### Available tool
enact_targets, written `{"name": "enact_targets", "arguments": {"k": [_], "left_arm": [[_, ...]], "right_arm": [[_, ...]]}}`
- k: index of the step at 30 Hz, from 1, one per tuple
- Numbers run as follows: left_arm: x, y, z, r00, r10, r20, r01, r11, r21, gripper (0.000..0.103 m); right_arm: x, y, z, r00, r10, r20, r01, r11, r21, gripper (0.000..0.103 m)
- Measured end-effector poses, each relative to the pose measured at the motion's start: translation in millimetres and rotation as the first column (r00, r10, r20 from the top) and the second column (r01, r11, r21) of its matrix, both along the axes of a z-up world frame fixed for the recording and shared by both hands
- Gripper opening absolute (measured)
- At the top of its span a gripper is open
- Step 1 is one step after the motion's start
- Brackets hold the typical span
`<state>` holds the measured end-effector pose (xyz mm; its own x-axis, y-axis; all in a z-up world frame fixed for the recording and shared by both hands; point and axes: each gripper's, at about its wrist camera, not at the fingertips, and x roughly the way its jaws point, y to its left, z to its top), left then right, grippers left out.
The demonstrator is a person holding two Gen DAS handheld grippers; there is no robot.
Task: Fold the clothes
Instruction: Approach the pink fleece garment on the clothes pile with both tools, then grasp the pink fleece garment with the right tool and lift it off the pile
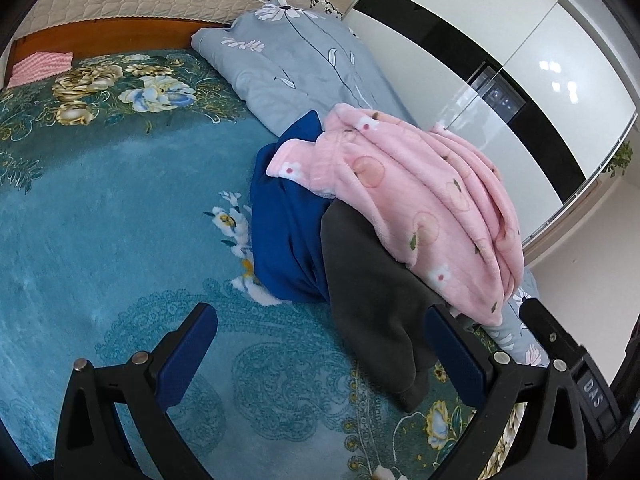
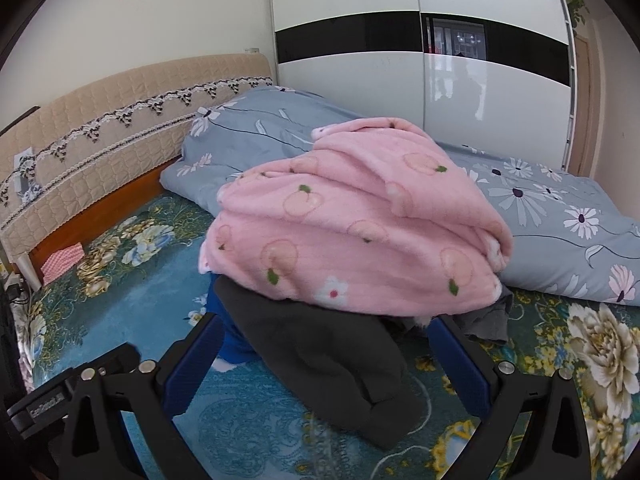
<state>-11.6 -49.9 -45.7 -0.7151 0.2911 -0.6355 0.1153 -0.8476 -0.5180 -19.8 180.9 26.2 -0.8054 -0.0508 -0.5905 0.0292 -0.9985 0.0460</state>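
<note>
Pink fleece [image 2: 352, 224] sits on the grey garment [image 2: 328, 364] between my wide-open, empty right gripper [image 2: 326, 360] fingers; pulling could topple it.

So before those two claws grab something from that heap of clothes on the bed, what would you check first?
1. Left gripper open and holding nothing: ok.
2. Right gripper open and holding nothing: ok.
3. Top garment free to lift: ok, the pink fleece lies on top of the pile with nothing over it.
4. Lower garments free: not ok, the dark grey garment and the blue garment are pinned under the pink one.
5. Flat space for folding: ok, the teal floral bedspread left of the pile is bare.
6. How many garments are in the pile: cannot tell, some may be hidden.
</note>
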Motion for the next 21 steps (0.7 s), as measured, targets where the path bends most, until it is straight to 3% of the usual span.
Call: {"name": "enact_targets", "arguments": {"k": [9, 12, 15, 21], "left_arm": [[-4.9, 2.2, -2.6, 1.000, -0.004, 0.028, 0.004, 1.000, -0.003, 0.103], [-11.4, 12.0, 0.2, 0.999, -0.037, 0.033, 0.039, 0.997, -0.065, 0.103], [-11.2, 15.8, -1.6, 0.998, -0.055, 0.035, 0.058, 0.996, -0.073, 0.103], [-7.7, -5.5, -9.9, 0.998, 0.027, 0.049, -0.028, 1.000, 0.011, 0.103]], "right_arm": [[-20.8, 20.6, 1.5, 0.999, -0.021, 0.039, 0.021, 1.000, 0.012, 0.103], [-36.2, 25.7, 9.2, 0.999, -0.019, 0.031, 0.018, 0.999, 0.031, 0.103], [-60.0, 31.7, 23.3, 0.999, -0.041, -0.002, 0.041, 0.996, 0.084, 0.103], [-120.6, 39.4, 33.3, 0.998, -0.065, 0.026, 0.060, 0.986, 0.155, 0.103]]}}
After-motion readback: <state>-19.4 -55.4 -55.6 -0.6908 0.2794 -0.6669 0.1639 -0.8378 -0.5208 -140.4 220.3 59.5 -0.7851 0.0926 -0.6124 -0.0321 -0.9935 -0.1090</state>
